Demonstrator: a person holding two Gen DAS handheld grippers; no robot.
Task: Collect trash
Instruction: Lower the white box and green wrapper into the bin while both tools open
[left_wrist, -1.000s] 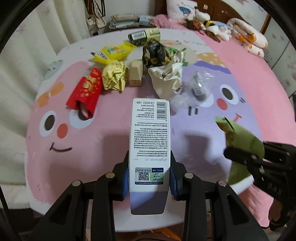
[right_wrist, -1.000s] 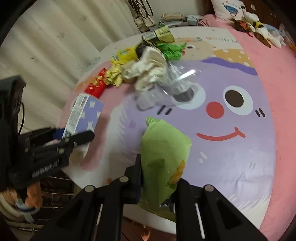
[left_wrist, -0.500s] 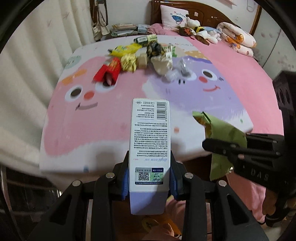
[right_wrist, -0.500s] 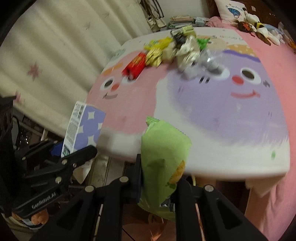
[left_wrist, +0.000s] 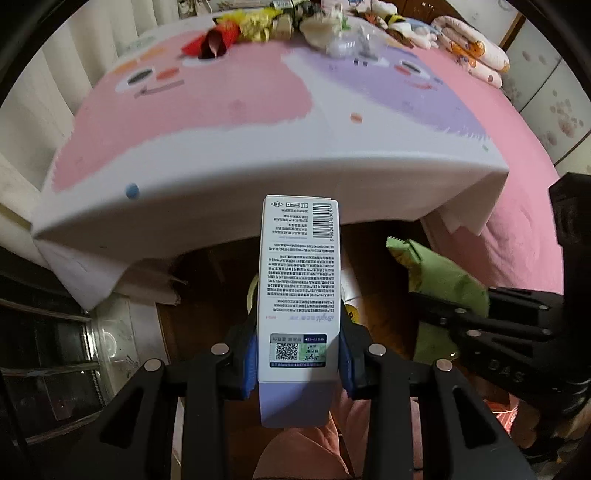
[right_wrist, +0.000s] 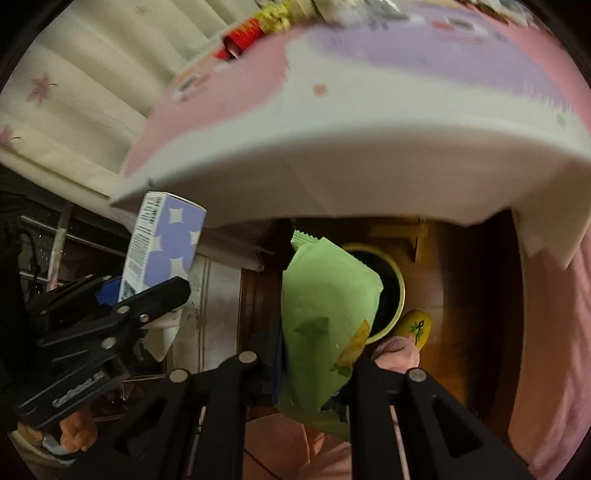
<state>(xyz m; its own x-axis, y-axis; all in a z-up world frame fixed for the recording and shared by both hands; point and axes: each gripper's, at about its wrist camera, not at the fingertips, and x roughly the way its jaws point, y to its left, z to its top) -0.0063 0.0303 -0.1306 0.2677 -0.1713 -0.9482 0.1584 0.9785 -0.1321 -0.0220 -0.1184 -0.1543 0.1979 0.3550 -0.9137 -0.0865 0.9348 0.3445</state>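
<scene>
My left gripper (left_wrist: 297, 360) is shut on a tall white and purple carton (left_wrist: 299, 288), also seen in the right wrist view (right_wrist: 162, 240). My right gripper (right_wrist: 314, 373) is shut on a green snack bag (right_wrist: 325, 317), which also shows in the left wrist view (left_wrist: 443, 280). Both are held below the table edge, over the floor. A yellow-rimmed trash bin (right_wrist: 388, 280) stands on the floor just behind the green bag; in the left wrist view it is mostly hidden behind the carton. More trash (left_wrist: 273, 22) lies piled at the far end of the table.
The table (left_wrist: 258, 155) with a pink and purple cartoon cloth overhangs ahead. A yellow slipper (right_wrist: 415, 326) lies beside the bin. Pale curtains (right_wrist: 74, 110) hang at the left and a pink bed (left_wrist: 524, 147) is at the right. A dark shelf (left_wrist: 48, 354) stands at the lower left.
Both grippers have dropped from above the table to below its front edge, still holding the carton and the green bag. The bin on the floor has come into view.
</scene>
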